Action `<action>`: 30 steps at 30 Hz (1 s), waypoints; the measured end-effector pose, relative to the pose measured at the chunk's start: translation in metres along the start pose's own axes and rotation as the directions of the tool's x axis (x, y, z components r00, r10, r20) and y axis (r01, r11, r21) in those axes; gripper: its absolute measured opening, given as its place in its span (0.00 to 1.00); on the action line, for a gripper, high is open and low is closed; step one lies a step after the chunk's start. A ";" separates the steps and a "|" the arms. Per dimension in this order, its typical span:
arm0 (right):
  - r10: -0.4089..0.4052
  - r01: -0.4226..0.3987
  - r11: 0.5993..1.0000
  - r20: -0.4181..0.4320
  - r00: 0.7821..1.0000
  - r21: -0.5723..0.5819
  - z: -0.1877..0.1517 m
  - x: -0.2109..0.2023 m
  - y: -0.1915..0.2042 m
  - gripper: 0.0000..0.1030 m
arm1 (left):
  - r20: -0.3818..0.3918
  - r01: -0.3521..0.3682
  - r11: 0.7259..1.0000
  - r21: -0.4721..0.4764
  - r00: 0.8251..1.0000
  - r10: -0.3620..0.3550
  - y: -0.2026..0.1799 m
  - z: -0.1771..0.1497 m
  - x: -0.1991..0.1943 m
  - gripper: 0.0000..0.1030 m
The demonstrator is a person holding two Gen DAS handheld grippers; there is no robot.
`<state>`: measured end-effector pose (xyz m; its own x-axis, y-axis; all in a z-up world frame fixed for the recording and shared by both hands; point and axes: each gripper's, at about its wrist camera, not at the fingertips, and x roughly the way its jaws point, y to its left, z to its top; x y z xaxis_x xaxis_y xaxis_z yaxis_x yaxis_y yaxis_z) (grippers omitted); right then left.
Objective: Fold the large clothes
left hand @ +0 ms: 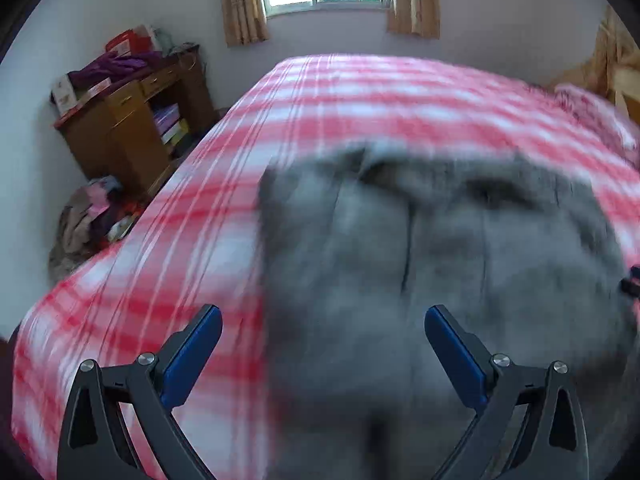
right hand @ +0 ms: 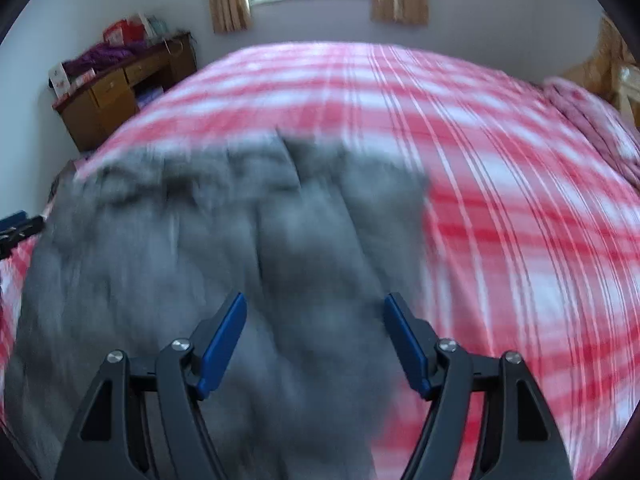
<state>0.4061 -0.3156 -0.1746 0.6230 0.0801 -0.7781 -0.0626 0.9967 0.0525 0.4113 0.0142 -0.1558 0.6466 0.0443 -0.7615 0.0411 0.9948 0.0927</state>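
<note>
Ahead of both your tongs the bed (left hand: 360, 92) fills the view: flat, covered in red-and-white plaid cloth, smeared by motion blur in both wrist views. On it lies the grey garment (left hand: 440, 272), soft, thick-looking, with lengthwise seams or folds; blur hides its exact type and edges, and its near end is cut off under the frame bottom. It sits directly in front of and below your left gripper (left hand: 323, 354), mostly toward that gripper's right finger, and under your right gripper (right hand: 315, 340), spreading to its left. Both sets of jaws stand wide apart, blue pads (left hand: 192, 360) bare, gripping nothing. Far left of the tongs: a brown wooden desk (left hand: 132, 128) piled with clutter, details unreadable.
</note>
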 end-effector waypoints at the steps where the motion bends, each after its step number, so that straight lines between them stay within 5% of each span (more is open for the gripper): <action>1: 0.001 -0.001 1.000 -0.014 1.000 0.005 -0.024 -0.012 -0.004 0.71 | -0.014 -0.006 1.000 0.007 1.000 0.006 0.003 -0.022 -0.009 0.98; 6: -0.009 0.011 0.997 -0.035 0.999 0.078 -0.111 -0.066 -0.021 0.72 | -0.093 -0.026 1.000 0.008 0.995 0.027 0.009 -0.117 -0.040 0.98; 10: -0.018 0.021 0.990 -0.026 0.999 0.137 -0.152 -0.097 -0.029 0.73 | -0.094 -0.022 1.000 -0.007 0.995 0.021 0.011 -0.163 -0.062 0.98; 17: -0.059 0.054 0.988 0.028 0.998 0.145 -0.197 -0.132 -0.013 0.73 | -0.105 -0.001 0.997 -0.083 0.994 -0.008 0.020 -0.202 -0.086 0.98; 30: 0.009 -0.014 0.987 0.028 1.000 0.160 -0.270 -0.159 0.008 0.66 | -0.084 0.059 0.992 -0.114 0.994 -0.069 0.030 -0.250 -0.113 0.96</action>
<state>0.0961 -0.3251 -0.2193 0.6443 0.0898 -0.7595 0.0547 0.9851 0.1629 0.1486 0.0622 -0.2274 0.5759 -0.0166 -0.8173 -0.0081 0.9996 -0.0260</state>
